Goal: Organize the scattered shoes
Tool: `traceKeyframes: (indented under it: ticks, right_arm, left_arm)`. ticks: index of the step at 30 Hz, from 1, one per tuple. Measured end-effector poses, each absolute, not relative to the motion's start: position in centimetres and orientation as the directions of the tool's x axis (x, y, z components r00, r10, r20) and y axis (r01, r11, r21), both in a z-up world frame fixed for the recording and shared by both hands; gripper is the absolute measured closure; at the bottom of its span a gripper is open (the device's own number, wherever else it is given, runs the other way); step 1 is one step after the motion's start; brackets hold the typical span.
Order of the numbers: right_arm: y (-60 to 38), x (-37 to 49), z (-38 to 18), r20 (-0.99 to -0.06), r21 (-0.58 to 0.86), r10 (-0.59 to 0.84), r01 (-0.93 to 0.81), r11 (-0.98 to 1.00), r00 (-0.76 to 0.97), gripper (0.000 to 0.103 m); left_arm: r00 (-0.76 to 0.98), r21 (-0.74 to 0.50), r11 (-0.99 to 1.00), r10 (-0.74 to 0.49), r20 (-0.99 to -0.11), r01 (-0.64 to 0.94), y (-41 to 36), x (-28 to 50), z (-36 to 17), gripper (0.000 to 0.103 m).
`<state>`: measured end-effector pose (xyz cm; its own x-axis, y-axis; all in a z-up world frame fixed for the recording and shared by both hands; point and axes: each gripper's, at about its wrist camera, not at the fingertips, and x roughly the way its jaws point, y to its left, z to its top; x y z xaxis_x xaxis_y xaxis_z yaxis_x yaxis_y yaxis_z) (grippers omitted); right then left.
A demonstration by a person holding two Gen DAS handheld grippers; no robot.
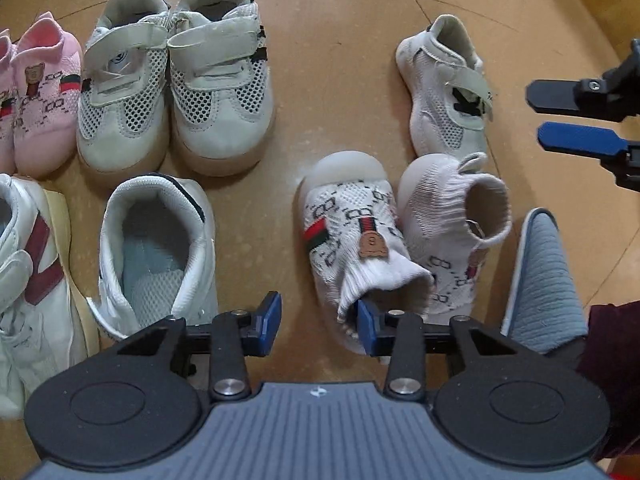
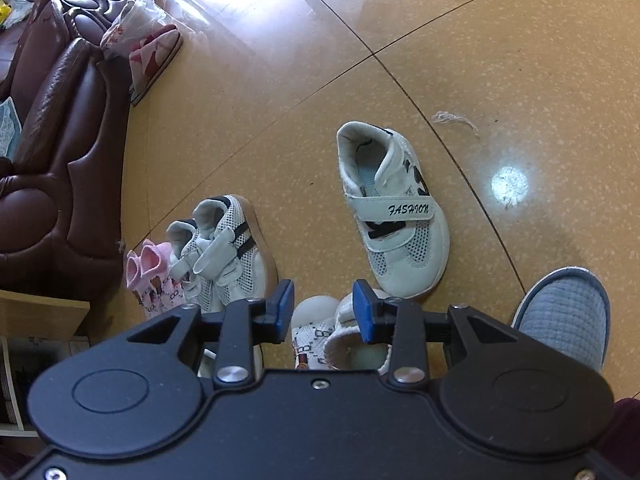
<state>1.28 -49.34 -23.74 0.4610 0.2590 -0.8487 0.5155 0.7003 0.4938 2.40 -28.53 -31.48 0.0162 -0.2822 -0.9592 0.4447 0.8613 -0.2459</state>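
Left gripper: jaws held apart, one finger tucked in the knit shoe cuff.
Right gripper: jaws apart, empty.
Advice: cuff is best pinched firmly, then set beside its twin.

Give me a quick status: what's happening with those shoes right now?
Left hand-held gripper open, one pad at white sock shoe's cuff. Right hand-held gripper open, empty. Lone FASHION shoe apart on floor. Grey slipper close by.
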Motion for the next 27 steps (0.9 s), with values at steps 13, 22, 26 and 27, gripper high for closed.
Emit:
traceKeyframes:
  ticks: [13, 22, 26, 27]
  right_arm:
    - [-49.0, 1.0, -24.3, -0.862, 0.477, 0.258, 0.523, 0.707, 0.437, 0.068]
    - [-48.5, 1.5, -23.2, -0.833, 0.519, 0.275, 0.508, 0.688, 0.479, 0.068]
    - [-47.8, 1.9, -22.8, -0.826, 0.530, 0.289, 0.489, 0.693, 0.485, 0.067]
    - [-47.7, 1.9, -22.8, -0.829, 0.525, 0.289, 0.487, 0.698, 0.478, 0.067]
  left_arm:
    - [0.073, -0.058, 0.594, -0.193, -0.979, 0.802, -30.6, 1.2, -30.3, 0.095]
    - [0.066, 0.025, 0.337, -0.111, -0.992, 0.941, -28.1, -0.9, -26.7, 0.095]
    - [0.080, 0.033, 0.348, -0.122, -0.989, 0.937, -26.7, -1.2, -25.6, 0.095]
    - [0.088, 0.038, 0.355, -0.126, -0.988, 0.934, -26.7, -1.1, -25.6, 0.095]
